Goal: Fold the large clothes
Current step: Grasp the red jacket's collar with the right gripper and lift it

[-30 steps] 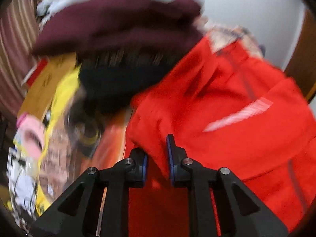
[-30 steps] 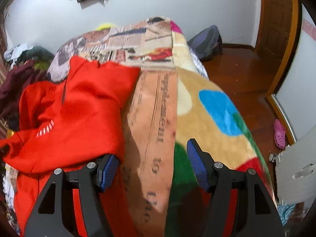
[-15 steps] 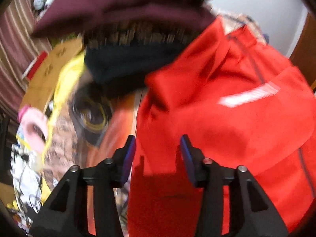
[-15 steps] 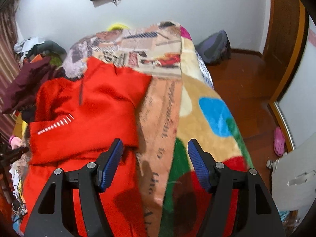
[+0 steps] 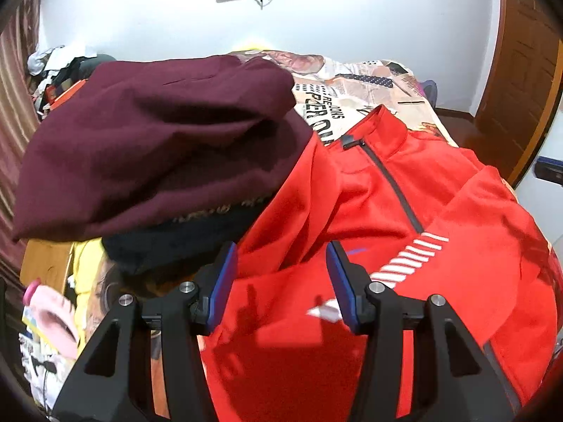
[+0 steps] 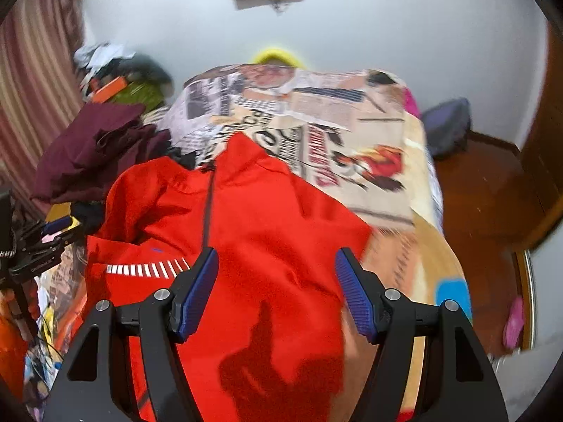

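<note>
Both open, holding nothing. Left hand-held gripper (image 5: 279, 281) hovering above the jacket (image 5: 404, 239), jaws spread over a folded-in red flap just ahead of the fingertips. Right hand-held gripper (image 6: 276, 292) likewise spread above the jacket (image 6: 246, 239), body panel straight ahead and below.

Jacket lying front-up on the bed (image 6: 352, 130), collar far from both grippers, dark zip running down from the collar, left sleeve seemingly already turned in across the chest.

Likely step: taking hold for the next fold. Best done by lowering each gripper onto an edge rather than mid-panel, pinching all layers of the hem or side seam together, closing fully before lifting. Then lifting both sides level and carrying the fold across in one sweep, keeping the cloth taut between the two so no crease bunches under. Worth staying clear of the maroon pile (image 5: 151, 147) ahead and left of the left gripper, touching the jacket's shoulder.

Writing: bedspread print ahead of the left gripper reads partly "REASONS" and "PAPER", upside down, uncertain. White stripe bars on the chest; no brand name legible. Small white tag near the left gripper's right finger, unreadable.
</note>
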The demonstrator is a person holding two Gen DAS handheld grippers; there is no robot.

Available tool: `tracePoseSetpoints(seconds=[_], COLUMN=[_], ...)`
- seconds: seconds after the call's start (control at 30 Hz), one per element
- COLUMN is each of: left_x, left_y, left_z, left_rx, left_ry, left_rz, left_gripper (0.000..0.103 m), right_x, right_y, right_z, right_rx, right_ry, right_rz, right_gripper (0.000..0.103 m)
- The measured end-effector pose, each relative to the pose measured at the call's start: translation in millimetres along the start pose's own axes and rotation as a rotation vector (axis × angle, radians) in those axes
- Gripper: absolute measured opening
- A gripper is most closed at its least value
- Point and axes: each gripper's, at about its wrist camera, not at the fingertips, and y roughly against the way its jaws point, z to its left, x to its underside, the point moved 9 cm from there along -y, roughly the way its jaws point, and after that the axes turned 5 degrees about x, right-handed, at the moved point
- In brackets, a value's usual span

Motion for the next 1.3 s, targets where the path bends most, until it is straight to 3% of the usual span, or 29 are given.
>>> tracePoseSetpoints(seconds=[0.27,0.6,0.7,0.73,0.8,0.87,1.1,1.3], left_x=[-18,-25,-24,-23,-22,-21,-21,-17], left_y=[-25,-38,-39,-40,-41,-41,-20,20], left_z=[4,12,12,12,12,11,1,-11], left_rx=[0.02,0.034,0.041,0.041,0.043,0.044,0.069,0.115], left_ry=[0.023,0.031,0.032,0.031,0.032,0.034,0.037,0.04], left_rz=[-0.015,-0.026,-0.026,-0.024,-0.019,-0.013,-0.027,-0.053], left_gripper=[0.052,0.054,0.055,0.055,0.056,0.056,0.056,0.056], right_x=[-50,-97,-96,-97,-95,-91,-90,-61], right_y=[-71,-177,-197,-199,-196,-182,-104,-16], right_z=[31,52,51,49,49,53,70,90], right_rx=[-0.051,-0.105,-0.072,-0.054,-0.04,-0.089,-0.127,-0.14], right_ry=[0.094,-0.008,-0.035,-0.037,-0.021,-0.04,0.022,0.12], right_rz=[0.039,0.162,0.197,0.188,0.173,0.162,0.052,-0.052], right_gripper=[0.065,0.065,0.064,0.059,0.027,0.007,0.006,0.005])
